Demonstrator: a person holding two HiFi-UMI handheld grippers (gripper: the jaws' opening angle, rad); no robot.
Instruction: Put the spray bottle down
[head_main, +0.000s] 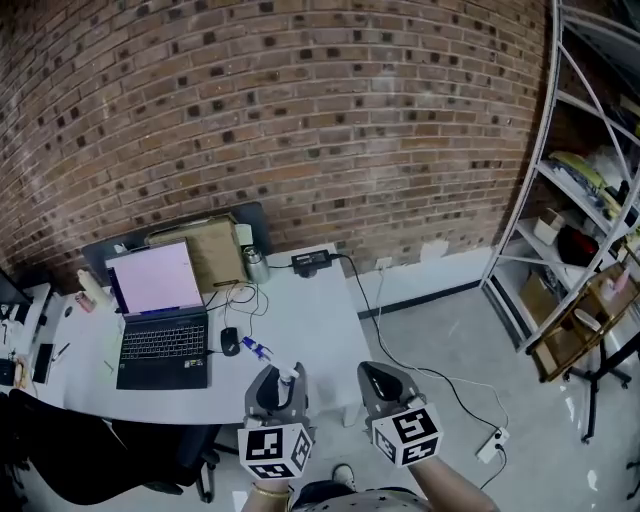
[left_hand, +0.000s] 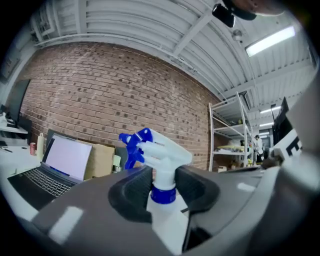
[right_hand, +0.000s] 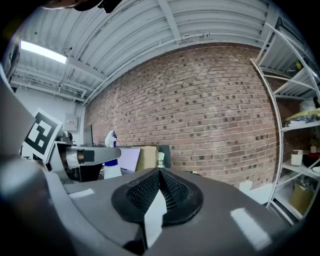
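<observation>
The spray bottle is white with a blue trigger and collar. My left gripper is shut on its neck and holds it upright, with the nozzle pointing left. In the head view the spray bottle sticks out of the left gripper above the front edge of the white table. My right gripper hovers beside it, past the table's right corner. In the right gripper view the right gripper is shut with nothing in it, and the spray bottle shows at the left.
On the table stand an open laptop, a mouse, a cardboard box, a metal bottle and a power adapter. A dark chair sits at the table's front left. Metal shelving stands right. Cables and a power strip lie on the floor.
</observation>
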